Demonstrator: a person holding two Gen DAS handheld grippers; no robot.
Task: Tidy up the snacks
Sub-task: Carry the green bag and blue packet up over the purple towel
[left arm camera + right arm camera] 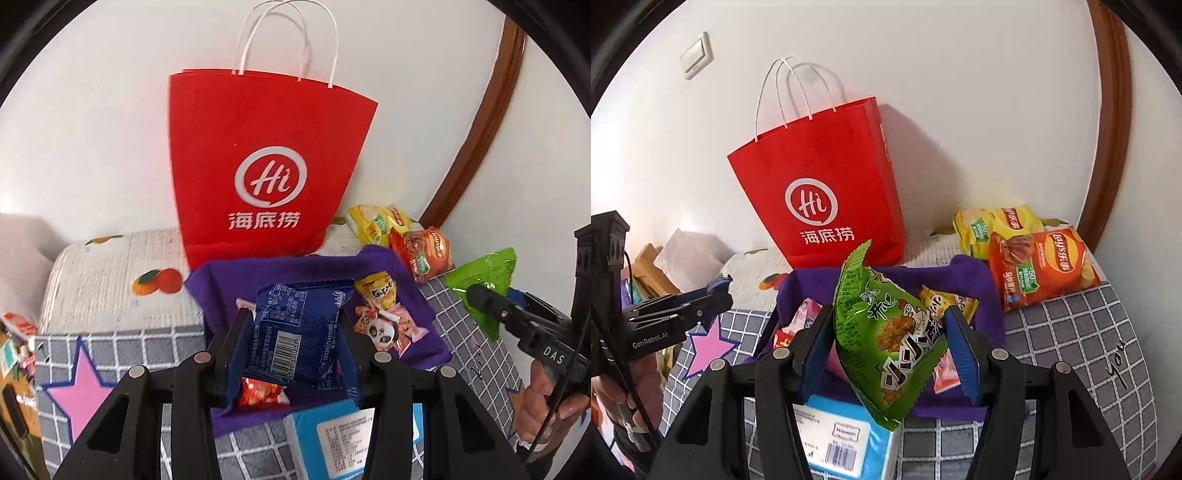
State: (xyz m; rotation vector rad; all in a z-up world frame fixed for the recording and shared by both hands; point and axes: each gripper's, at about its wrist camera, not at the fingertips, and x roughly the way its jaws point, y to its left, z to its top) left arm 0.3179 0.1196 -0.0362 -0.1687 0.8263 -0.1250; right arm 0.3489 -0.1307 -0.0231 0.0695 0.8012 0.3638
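Note:
My left gripper (293, 332) is shut on a dark blue snack packet (295, 332), held above a purple fabric bin (417, 295) that holds several small snacks. My right gripper (886, 343) is shut on a green snack bag (886, 332), lifted over the same purple bin (982, 295). In the left wrist view the right gripper (480, 299) shows at the right edge with the green bag (487, 280). A red paper bag (266, 166) with white handles stands upright against the wall behind the bin, also seen as the red paper bag (820, 192) in the right wrist view.
Yellow chip bag (993, 225) and orange chip bag (1038, 269) lie at the back right on the checked grey cover (1071, 332). A blue and white tissue pack (846, 439) sits in front of the bin. A brown door frame (1108, 147) rises at the right.

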